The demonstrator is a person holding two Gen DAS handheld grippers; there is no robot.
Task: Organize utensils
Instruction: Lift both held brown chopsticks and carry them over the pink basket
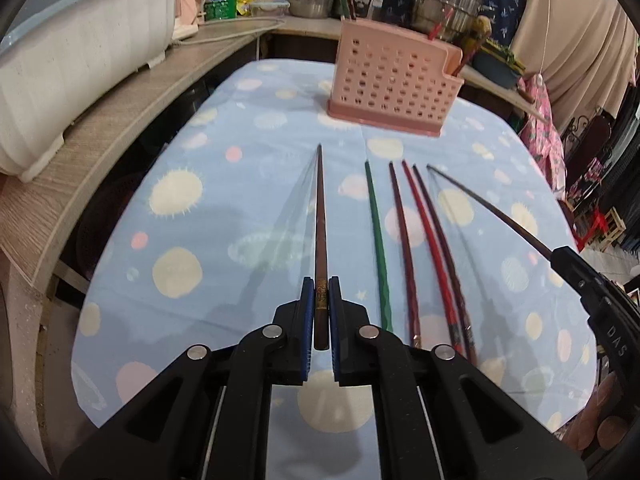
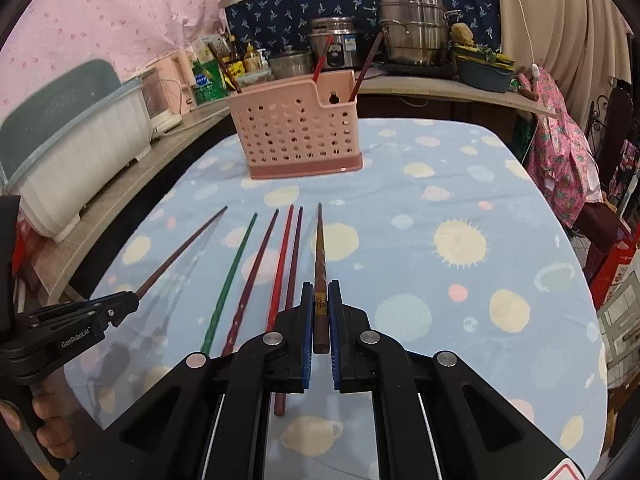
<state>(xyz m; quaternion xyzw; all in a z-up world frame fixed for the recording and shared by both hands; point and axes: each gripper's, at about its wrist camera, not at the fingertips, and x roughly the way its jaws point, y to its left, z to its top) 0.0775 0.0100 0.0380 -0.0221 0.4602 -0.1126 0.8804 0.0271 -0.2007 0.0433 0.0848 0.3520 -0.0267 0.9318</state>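
Note:
My left gripper [image 1: 320,292] is shut on the thick end of a brown chopstick [image 1: 320,216], held above the blue planet-print tablecloth [image 1: 224,208]. My right gripper [image 2: 320,296] is shut on a dark brown chopstick [image 2: 319,240] the same way. Each view shows the other gripper at its edge: the right gripper [image 1: 558,256] with its chopstick [image 1: 488,208], and the left gripper [image 2: 134,300] with its chopstick [image 2: 184,248]. Between them on the cloth lie a green chopstick [image 2: 232,272], a maroon one [image 2: 256,268], a red one [image 2: 282,260] and a dark one [image 2: 295,252]. A pink perforated utensil holder [image 2: 298,132] stands beyond, with a few chopsticks upright in it.
A white dish rack [image 1: 72,68] sits on the wooden counter [image 1: 120,128] along the left. Steel pots [image 2: 414,32], bottles and a blue basin crowd the far counter. A pink garment [image 2: 560,148] hangs at the table's right edge. A hand [image 2: 48,420] shows at lower left.

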